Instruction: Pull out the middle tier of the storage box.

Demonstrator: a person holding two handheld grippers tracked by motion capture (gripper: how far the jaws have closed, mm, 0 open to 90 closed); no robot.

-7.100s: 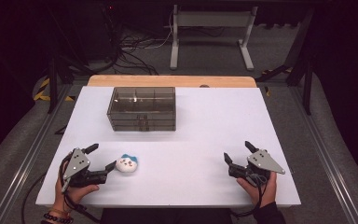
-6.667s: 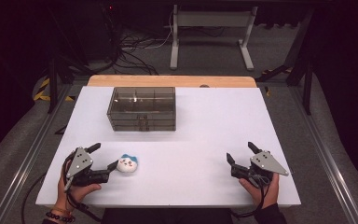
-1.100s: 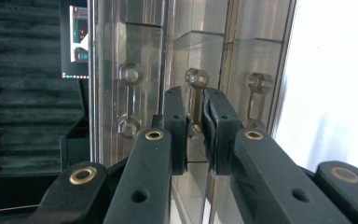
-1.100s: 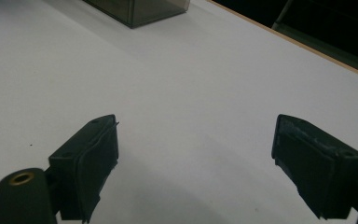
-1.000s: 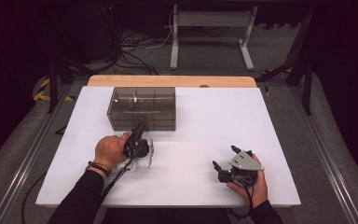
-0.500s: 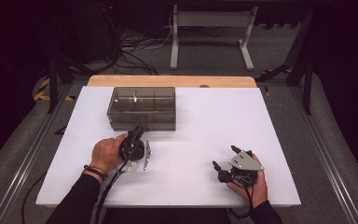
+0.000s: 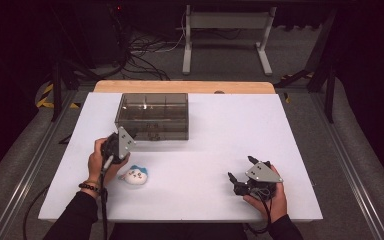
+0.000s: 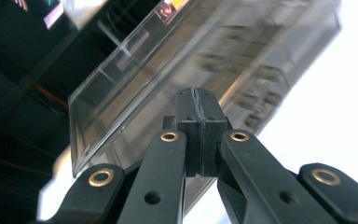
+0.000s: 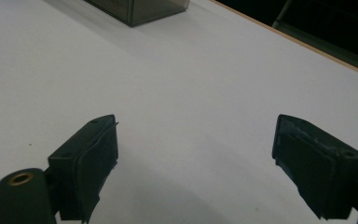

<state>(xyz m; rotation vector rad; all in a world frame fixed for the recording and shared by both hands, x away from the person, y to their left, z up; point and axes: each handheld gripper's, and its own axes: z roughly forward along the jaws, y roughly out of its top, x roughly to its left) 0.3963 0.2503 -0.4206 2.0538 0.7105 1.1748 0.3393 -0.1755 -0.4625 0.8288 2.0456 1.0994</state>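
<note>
A small white plush toy [image 7: 134, 175] with blue ears lies on the white table [image 7: 215, 145], just right of the person's left hand. My left gripper [image 7: 130, 135] [image 8: 197, 98] hovers above it near the front left corner of a clear smoky box [image 7: 152, 116] [image 8: 168, 60] and points at that box. Its jaws have just been closing and now meet with nothing between them. My right gripper [image 7: 240, 168] [image 9: 196, 140] rests at the front right, open, with bare table between its pads.
A wooden strip [image 7: 185, 86] runs along the table's far edge. The box corner [image 9: 140, 9] lies far ahead of the right gripper. Metal rails flank the table, with cables and a stand on the floor beyond.
The left hand has lifted and swung left toward the box's front left corner, uncovering the plush toy on the table. The right gripper has kept still.
</note>
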